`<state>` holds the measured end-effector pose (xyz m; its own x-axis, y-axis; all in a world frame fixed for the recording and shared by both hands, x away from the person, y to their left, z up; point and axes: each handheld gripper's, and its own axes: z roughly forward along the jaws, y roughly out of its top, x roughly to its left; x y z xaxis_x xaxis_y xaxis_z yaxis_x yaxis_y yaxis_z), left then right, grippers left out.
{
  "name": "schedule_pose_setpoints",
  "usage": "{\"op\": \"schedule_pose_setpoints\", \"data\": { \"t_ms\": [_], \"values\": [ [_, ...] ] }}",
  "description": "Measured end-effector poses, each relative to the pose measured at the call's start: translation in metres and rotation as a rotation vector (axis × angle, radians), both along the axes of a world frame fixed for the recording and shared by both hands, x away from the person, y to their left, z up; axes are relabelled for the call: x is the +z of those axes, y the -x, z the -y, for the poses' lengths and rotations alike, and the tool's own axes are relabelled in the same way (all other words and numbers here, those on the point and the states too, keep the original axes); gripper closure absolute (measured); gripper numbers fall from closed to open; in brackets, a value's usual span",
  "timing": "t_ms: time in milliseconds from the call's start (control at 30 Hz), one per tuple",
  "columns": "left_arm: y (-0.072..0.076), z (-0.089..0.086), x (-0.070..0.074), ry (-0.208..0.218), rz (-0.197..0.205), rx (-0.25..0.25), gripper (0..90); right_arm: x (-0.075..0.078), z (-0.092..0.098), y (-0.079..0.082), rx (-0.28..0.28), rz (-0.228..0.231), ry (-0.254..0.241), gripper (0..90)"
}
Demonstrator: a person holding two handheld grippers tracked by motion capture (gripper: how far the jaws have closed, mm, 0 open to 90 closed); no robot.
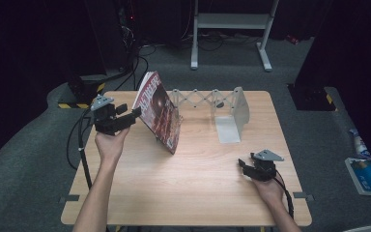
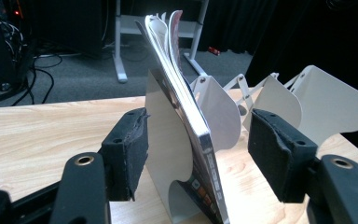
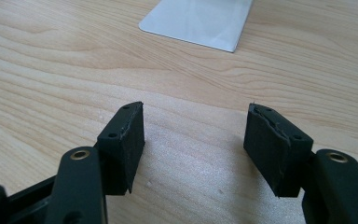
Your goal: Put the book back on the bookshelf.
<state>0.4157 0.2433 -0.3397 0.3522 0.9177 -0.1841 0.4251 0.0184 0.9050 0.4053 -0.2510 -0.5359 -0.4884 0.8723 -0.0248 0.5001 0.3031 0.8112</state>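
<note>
Dark room, grey carpet, wooden counter (image 1: 183, 188). Book (image 1: 158, 112) leans upright against the rack (image 1: 222, 104), top tilted away from it; left gripper (image 1: 136, 112) spread around it, right gripper (image 1: 242, 165) spread, empty.

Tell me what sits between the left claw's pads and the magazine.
Nothing visible does. The magazine stands tilted between the left claw's open pads, apart from both, leaning on a white divider of the rack.

The table (image 1: 183, 193) is seen from above; the rack (image 2: 335, 100) is faced closely along one gripper, bare wood along the other.
</note>
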Motion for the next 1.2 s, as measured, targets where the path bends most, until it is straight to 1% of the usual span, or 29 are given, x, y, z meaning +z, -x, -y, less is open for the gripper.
{"op": "schedule_pose_setpoints", "data": {
  "t_ms": [100,267,333,733,800,900,1033,1200],
  "values": [
    [0.003,-0.001,0.001,-0.004,0.0,-0.003,38.0,0.0,0.0,0.0,-0.001,-0.001,-0.001,38.0],
    [0.006,-0.003,0.0,0.005,-0.002,-0.007,37.7,0.0,0.0,0.0,0.001,0.001,0.0,38.0],
    [0.007,-0.004,0.0,0.0,-0.003,-0.009,37.5,0.0,0.0,0.0,0.001,0.0,0.0,38.0],
    [0.016,-0.008,-0.005,0.021,0.002,-0.008,36.9,0.0,0.0,0.0,0.0,-0.002,0.0,38.1],
    [0.018,-0.008,-0.006,0.016,0.004,-0.008,36.9,0.0,0.0,0.0,0.0,-0.002,0.0,38.1],
    [0.022,-0.009,-0.006,0.021,0.009,-0.01,36.8,0.0,0.0,0.0,-0.001,-0.004,-0.002,38.1],
    [0.027,-0.009,-0.006,0.007,0.015,-0.01,36.8,0.0,0.0,0.0,0.0,-0.003,-0.001,38.1],
    [0.033,-0.01,-0.009,0.007,0.017,-0.012,36.6,0.0,0.0,0.0,-0.001,-0.004,-0.002,38.1]
  ]
}}
